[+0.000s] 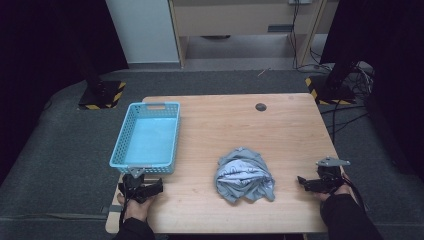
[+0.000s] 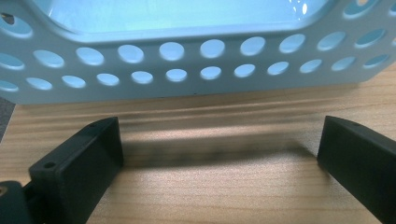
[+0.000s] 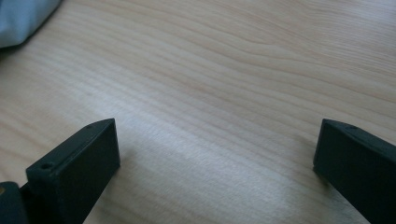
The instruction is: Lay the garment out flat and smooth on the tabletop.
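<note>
Wood grain runs across the whole table [image 1: 295,130], the largest thing I have in front of me, a pale rectangular top with a small dark round plug [image 1: 261,106] near its far edge. Grey carpet [image 1: 50,165] surrounds it, and two black stands with yellow-and-black striped feet [image 1: 101,95] sit on the floor beyond the far corners.

Next in size is the light blue basket [image 1: 146,138], perforated with rows of oval holes, standing on the left part of the table with its long side running away from me. Nothing lies in it that I can see. In the left gripper view its near wall [image 2: 196,56] rises just beyond my jaws.

Near the middle of the table, towards my edge, lies the crumpled grey cloth [image 1: 244,175], bunched into a loose heap with a lighter patterned patch on top. It is well apart from the basket and sits between my two hands, nearer the right. A corner of it shows at the upper left of the right gripper view [image 3: 21,18].

My left tongs [image 1: 144,189] rest low at the near left of the table, just in front of the basket's near end, jaws spread wide with only bare wood between them. My right tongs [image 1: 309,183] sit near the right edge, pointing left towards the cloth but apart from it, jaws likewise released and holding nothing.
</note>
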